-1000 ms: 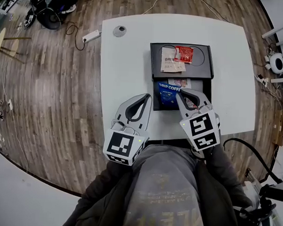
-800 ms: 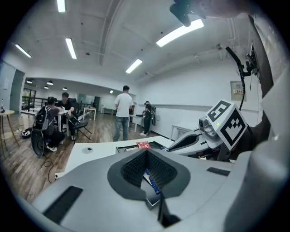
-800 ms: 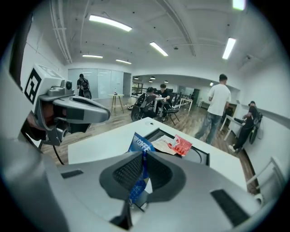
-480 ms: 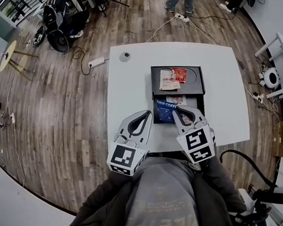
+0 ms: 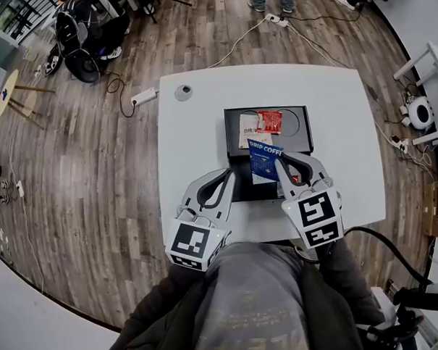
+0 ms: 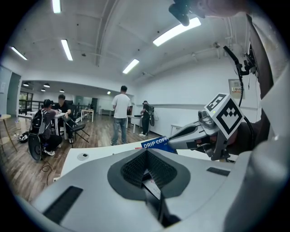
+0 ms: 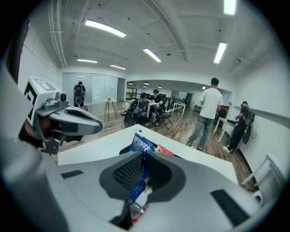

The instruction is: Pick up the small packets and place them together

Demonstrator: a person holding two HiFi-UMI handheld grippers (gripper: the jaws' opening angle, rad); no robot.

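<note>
Over the black tray (image 5: pixel 301 128), the right claw (image 5: pixel 281 159) grips the blue packet (image 5: pixel 262 152) — lower it flat beside the red packet (image 5: pixel 269 122); left claw (image 5: pixel 228 174) clenched, empty.

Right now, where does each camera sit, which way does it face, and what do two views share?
Head view: on the person's head, looking steeply down at the white table, black tray; shows grey sweatshirt, left claw, right claw.
Left gripper view: on the left claw, looking along its shut jaws into the room; shows right claw.
Right gripper view: on the right claw, looking along jaws gripping the blue rectangular drip-coffee packet; shows left claw.
Shared: all three show that packet.
</note>
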